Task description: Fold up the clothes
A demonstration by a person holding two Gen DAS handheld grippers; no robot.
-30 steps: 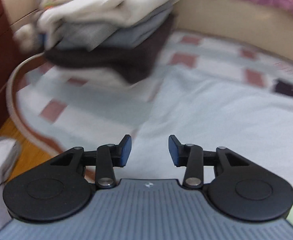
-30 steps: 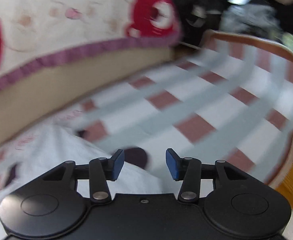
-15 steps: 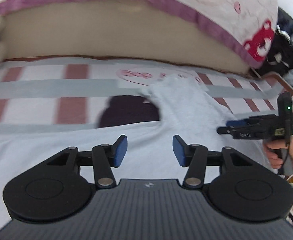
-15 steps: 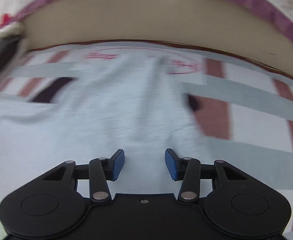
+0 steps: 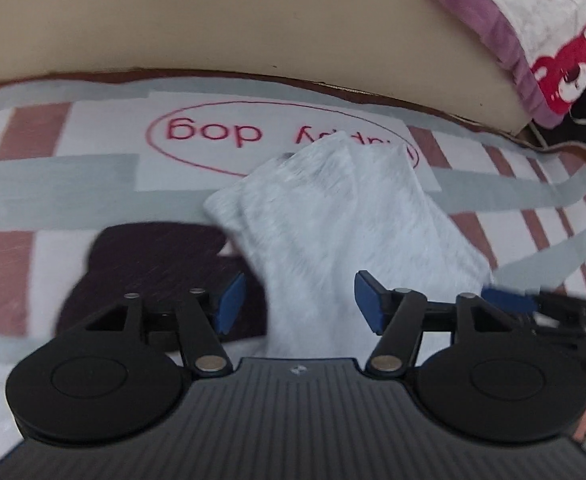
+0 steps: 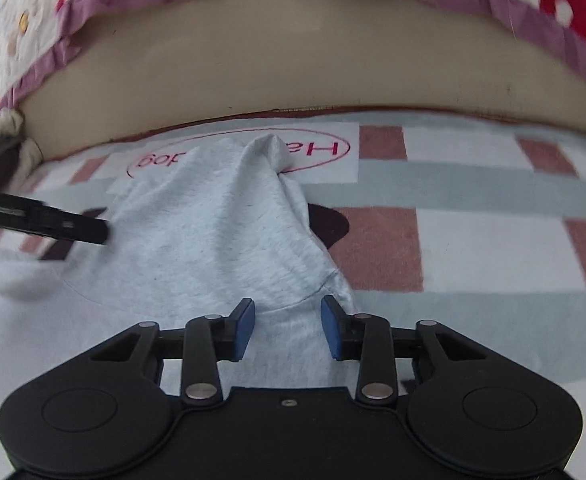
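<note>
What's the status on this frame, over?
Left gripper opening, right gripper open, both empty. Grey garment spread on checked blanket, sleeve unfolded. Nothing in the way.

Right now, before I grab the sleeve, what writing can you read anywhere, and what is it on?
"dog": red letters, upside down, inside a red oval on the checked blanket.
"Ha": start of the first word in that oval, right wrist view; the rest is hidden under the grey garment.
No other text is readable.
</note>
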